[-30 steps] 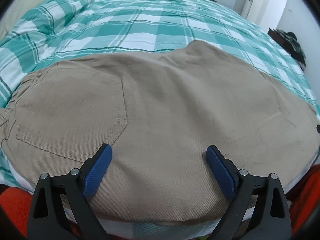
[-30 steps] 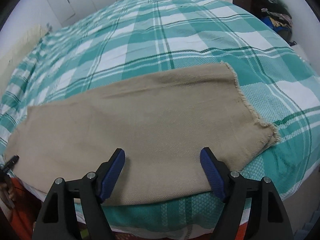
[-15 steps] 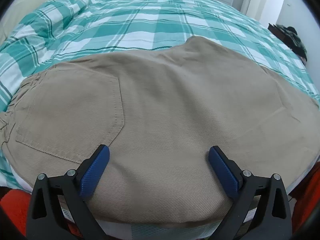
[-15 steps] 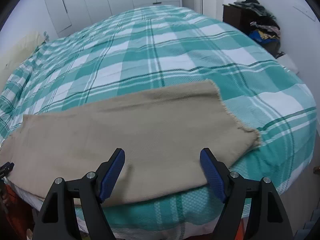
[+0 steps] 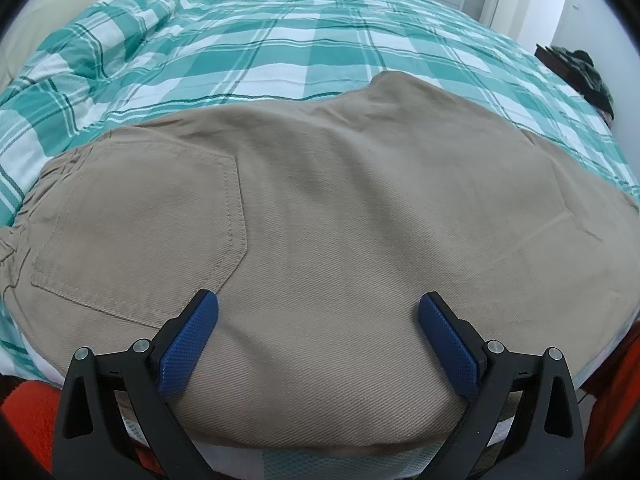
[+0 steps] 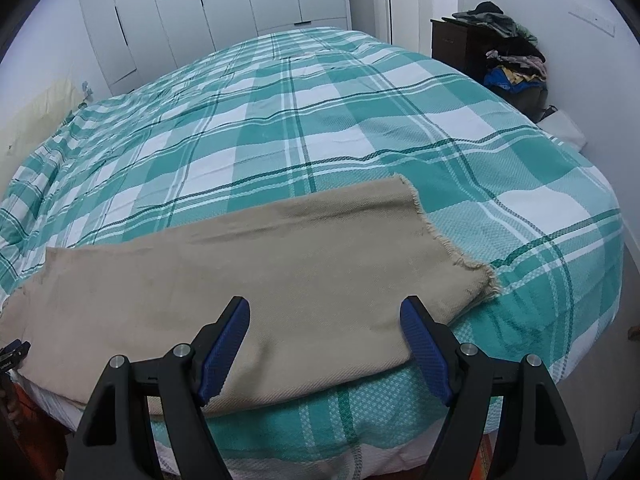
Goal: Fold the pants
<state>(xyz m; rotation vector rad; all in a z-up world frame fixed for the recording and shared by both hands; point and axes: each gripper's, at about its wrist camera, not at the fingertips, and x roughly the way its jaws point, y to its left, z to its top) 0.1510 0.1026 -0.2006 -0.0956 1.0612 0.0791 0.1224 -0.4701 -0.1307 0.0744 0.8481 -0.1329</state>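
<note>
Up close, the left gripper has its blue-padded fingers spread wide, nothing between them, poised over the near edge of the pants; can't tell whether the tips touch the cloth. Right gripper is the same: fingers wide apart, empty, above the leg part near the bed's edge. Pants are tan twill, laid flat along the near side of the bed. Waist end w/ gathered band and a stitched back pocket sits on the left in the left wrist view. Leg end w/ a frayed raw hem sits toward the right in the right wrist view. Cloth looks mostly smooth, a few shallow creases. Bed cover is teal and white plaid. Beyond: white wardrobe doors, a dark dresser w/ piled clothes.
</note>
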